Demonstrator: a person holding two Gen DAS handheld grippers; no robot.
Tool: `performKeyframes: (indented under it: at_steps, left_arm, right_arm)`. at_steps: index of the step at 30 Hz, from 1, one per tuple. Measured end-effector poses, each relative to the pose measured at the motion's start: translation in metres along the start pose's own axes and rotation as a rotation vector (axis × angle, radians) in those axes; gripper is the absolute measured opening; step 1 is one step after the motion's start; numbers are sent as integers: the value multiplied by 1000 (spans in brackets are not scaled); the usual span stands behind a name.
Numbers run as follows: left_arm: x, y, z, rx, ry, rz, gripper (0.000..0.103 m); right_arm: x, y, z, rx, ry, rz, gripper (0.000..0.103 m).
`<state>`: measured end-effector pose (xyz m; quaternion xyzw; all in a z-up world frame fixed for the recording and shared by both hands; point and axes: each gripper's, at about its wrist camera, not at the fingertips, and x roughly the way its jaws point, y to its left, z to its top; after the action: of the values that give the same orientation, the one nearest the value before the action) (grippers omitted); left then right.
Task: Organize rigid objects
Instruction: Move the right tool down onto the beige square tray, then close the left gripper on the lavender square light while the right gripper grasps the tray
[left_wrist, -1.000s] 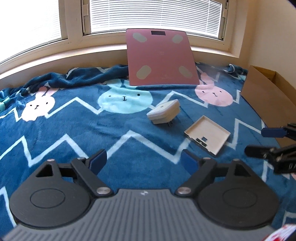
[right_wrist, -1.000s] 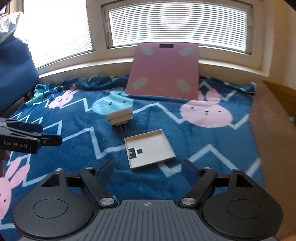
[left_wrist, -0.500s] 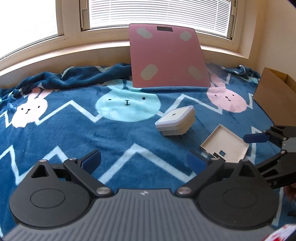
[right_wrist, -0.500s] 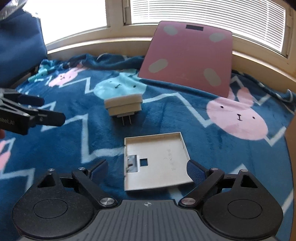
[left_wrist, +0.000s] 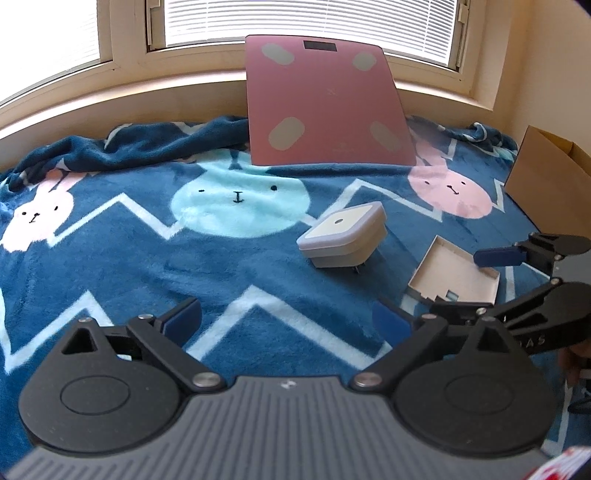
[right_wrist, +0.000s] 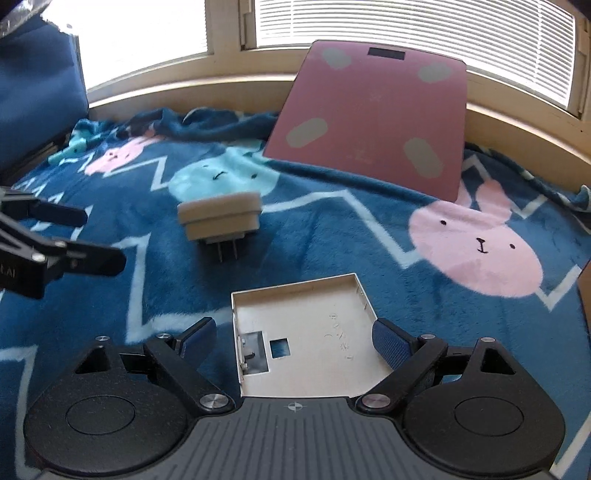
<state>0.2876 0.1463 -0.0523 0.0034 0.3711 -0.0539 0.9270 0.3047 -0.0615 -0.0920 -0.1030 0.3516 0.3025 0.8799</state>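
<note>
The right gripper (right_wrist: 291, 341) hangs low over a blue fleece blanket printed with white zigzags and pastel rabbit faces (right_wrist: 369, 240), its two blue-padded fingers (right_wrist: 389, 341) spread wide with nothing pinched. Between them lies a flat square beige plastic cover plate (right_wrist: 306, 332), hollow side up, with a small square cut-out and a metal clip near its left edge; the left pad stands just beside the plate's left wall, and the right pad meets its right edge, though actual contact cannot be told. Ahead of this gripper and a little to its left sits a squat beige plug-in adapter with metal prongs (right_wrist: 219, 219), prongs pointing back toward the camera.

The left gripper (left_wrist: 286, 321) is likewise spread open and holds nothing, only blanket (left_wrist: 129, 236) showing between its blue pads. The adapter (left_wrist: 343, 236) rests ahead of it and to its right (its pale top face with a small dot shows from this side), and the cover plate (left_wrist: 454, 273) lies further right, with the right gripper (left_wrist: 476, 280) reaching over it from the edge of view. From the right wrist view the left gripper (right_wrist: 99, 236) enters at the far left, well apart from the adapter.

Far ahead of both, a pink bathroom scale with grey oval pads (left_wrist: 325, 99) leans against the cream window sill (left_wrist: 147, 99). A brown cardboard box (left_wrist: 546, 188) stands to the right.
</note>
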Motion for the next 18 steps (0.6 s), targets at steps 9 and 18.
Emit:
performKeyframes:
  at_steps: [9, 18]
  left_arm:
    - [4, -1, -3, -7, 5, -9, 97]
    - [11, -6, -2, -7, 1, -35, 97]
  right_arm:
    - [-4, -11, -6, -105, -43, -43, 89]
    - [8, -25, -9, -66, -5, 1, 89]
